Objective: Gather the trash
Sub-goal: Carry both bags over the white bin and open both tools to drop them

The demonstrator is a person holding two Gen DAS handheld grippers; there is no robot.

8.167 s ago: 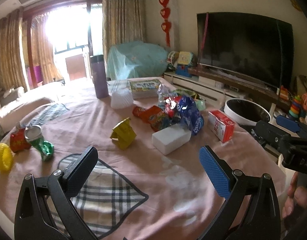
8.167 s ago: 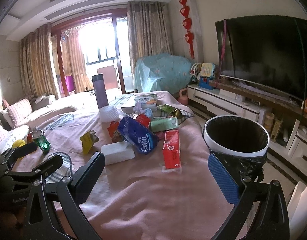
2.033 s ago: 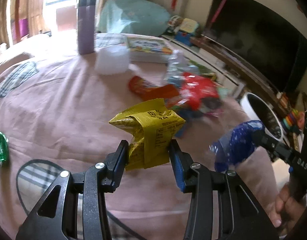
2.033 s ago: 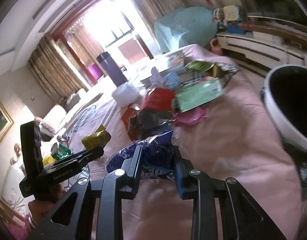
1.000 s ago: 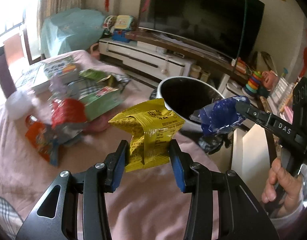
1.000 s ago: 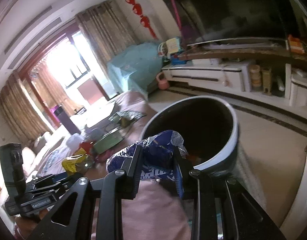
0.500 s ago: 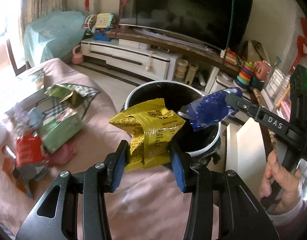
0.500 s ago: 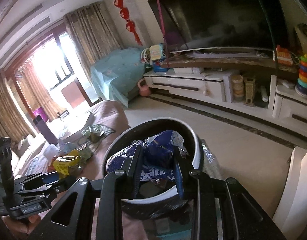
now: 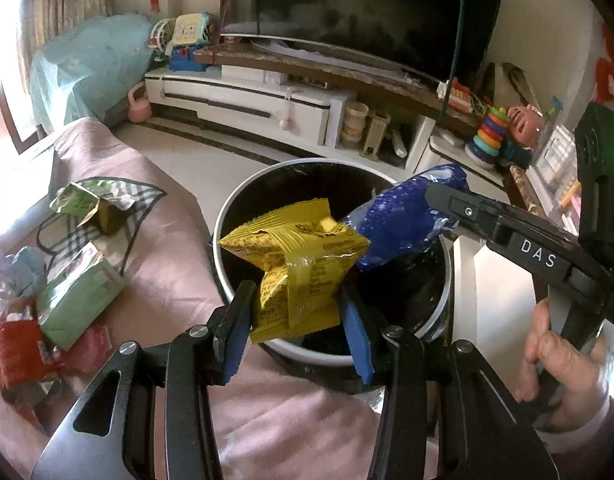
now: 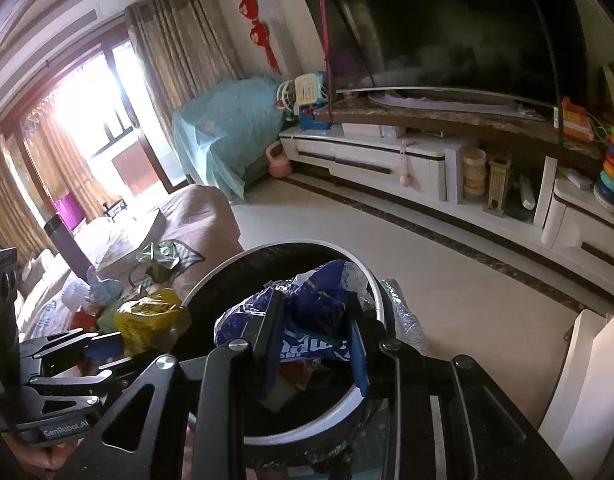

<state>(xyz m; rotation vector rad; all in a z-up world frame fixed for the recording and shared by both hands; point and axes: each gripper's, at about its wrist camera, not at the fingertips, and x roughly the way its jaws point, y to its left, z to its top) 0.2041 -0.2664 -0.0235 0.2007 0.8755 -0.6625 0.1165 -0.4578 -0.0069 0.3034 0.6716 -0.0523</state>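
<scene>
Left tongs (image 9: pixel 297 334) are opening around the yellow wrapper (image 9: pixel 297 264) over the bin (image 9: pixel 243 216) at frame centre; right tongs (image 10: pixel 313 346) grip the blue wrapper (image 10: pixel 307 316). Dropping step; next, release both.

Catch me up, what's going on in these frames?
A person is clearing snack trash off a pink-covered table with two handheld grippers. The left gripper has a yellow wrapper over the black-lined bin; its jaws are opening, wrapper between them. The right gripper is shut on a blue wrapper above the bin opening. More packets lie on the table.
</scene>
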